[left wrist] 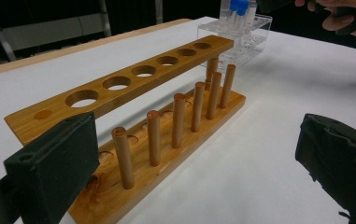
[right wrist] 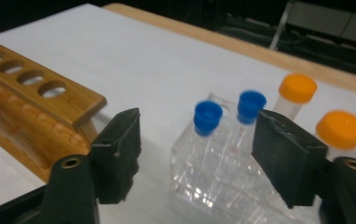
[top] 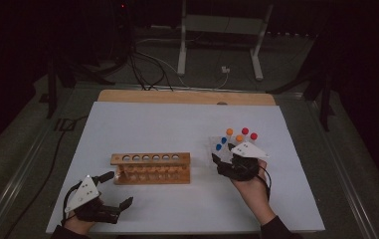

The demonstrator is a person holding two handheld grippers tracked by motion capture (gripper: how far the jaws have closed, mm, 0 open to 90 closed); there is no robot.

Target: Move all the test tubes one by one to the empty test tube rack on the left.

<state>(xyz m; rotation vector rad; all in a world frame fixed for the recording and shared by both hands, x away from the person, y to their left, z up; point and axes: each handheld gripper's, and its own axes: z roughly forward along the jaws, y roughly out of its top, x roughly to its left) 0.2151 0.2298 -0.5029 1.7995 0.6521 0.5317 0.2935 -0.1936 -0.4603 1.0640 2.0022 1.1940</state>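
High view: the right hand-held gripper (top: pixel 225 158) sits at the clear tube rack (top: pixel 222 145) on the worktop (top: pixel 177 124). Left gripper view: the left hand-held gripper (left wrist: pixel 185 154) gapes, empty, the wooden rack (left wrist: pixel 166 116) just ahead. Right gripper view: unclenched jaws flank two blue-capped tubes (right wrist: pixel 208 116), pads apart from them.

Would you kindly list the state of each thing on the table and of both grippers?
Wooden rack: upright, every hole empty.
Clear rack: upright, holding capped tubes.
Blue-capped tubes: upright, capped, between the right gripper's jaws, not pressed.
Orange-capped tubes: upright, capped.
Red-capped tubes: upright, capped.
Left gripper: open, holding nothing, beside the wooden rack.
Right gripper: open, around the blue-capped tubes.
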